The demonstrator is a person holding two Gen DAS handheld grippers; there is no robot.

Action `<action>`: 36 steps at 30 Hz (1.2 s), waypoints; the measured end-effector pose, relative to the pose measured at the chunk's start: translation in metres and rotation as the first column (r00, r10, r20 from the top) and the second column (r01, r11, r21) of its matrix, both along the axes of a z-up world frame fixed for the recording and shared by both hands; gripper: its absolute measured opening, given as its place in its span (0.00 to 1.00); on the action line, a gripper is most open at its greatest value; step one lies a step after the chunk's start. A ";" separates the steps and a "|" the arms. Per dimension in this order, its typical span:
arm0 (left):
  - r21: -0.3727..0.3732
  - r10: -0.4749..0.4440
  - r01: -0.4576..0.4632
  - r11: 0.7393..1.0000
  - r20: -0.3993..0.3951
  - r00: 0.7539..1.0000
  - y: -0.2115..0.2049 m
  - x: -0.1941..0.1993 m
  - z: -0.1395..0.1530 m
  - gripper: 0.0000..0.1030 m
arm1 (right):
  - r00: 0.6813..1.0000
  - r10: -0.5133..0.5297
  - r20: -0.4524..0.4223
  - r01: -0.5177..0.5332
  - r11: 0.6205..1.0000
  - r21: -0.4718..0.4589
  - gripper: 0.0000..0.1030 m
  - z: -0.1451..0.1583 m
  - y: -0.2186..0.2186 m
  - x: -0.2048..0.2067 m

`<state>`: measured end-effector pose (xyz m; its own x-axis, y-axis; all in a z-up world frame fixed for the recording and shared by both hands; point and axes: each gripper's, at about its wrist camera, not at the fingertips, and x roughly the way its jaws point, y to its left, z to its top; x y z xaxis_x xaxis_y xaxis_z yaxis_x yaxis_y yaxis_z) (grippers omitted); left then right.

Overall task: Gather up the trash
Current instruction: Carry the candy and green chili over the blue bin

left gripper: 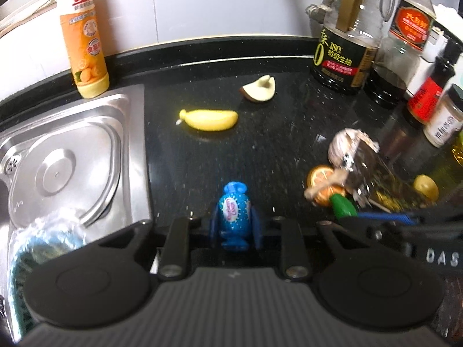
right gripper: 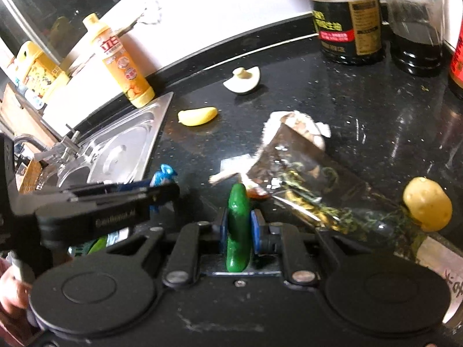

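Note:
My left gripper (left gripper: 235,221) is shut on a blue wrapped candy (left gripper: 233,215), held upright just above the black counter (left gripper: 202,159). My right gripper (right gripper: 238,228) is shut on a green toy cucumber (right gripper: 238,225), which stands up between the blue pads. The two grippers are side by side; the left one shows in the right wrist view with the candy (right gripper: 164,175) poking out. Loose on the counter lie a yellow banana piece (left gripper: 209,119), a mushroom slice (left gripper: 259,89), an orange slice (left gripper: 319,177), a crumpled wad (left gripper: 351,144) and a yellow potato (right gripper: 428,208).
A steel sink (left gripper: 66,156) lies to the left, with an orange dish-soap bottle (left gripper: 84,37) at its back corner. Oil and sauce bottles (left gripper: 344,57) crowd the back right. A clear plastic bag with greens (right gripper: 318,196) lies in front of the right gripper.

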<state>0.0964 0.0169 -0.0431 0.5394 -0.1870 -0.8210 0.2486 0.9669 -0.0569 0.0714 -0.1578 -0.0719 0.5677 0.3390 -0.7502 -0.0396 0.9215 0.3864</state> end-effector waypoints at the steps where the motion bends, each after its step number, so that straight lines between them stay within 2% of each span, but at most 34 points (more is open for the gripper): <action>1: -0.005 -0.001 0.001 1.000 -0.002 1.000 0.002 -0.004 0.001 0.23 | 1.000 0.003 0.004 -0.003 1.000 -0.002 0.16 0.002 0.002 -0.001; 15: -0.043 0.009 -0.007 0.999 0.037 0.999 0.041 -0.045 0.020 0.23 | 0.998 0.046 0.045 -0.046 0.999 0.001 0.16 0.025 0.047 -0.017; 26: -0.031 0.146 -0.145 0.989 0.055 0.988 0.133 -0.075 0.024 0.23 | 0.983 0.166 0.074 -0.169 0.985 0.036 0.16 0.034 0.123 -0.014; 31: -0.008 0.204 -0.203 0.979 0.039 0.978 0.175 -0.083 0.016 0.23 | 0.972 0.222 0.071 -0.225 0.973 0.041 0.16 0.031 0.162 -0.013; 36: 0.010 0.223 -0.223 0.975 0.021 0.975 0.196 -0.088 0.006 0.23 | 0.964 0.261 0.053 -0.264 0.964 0.037 0.16 0.024 0.194 -0.011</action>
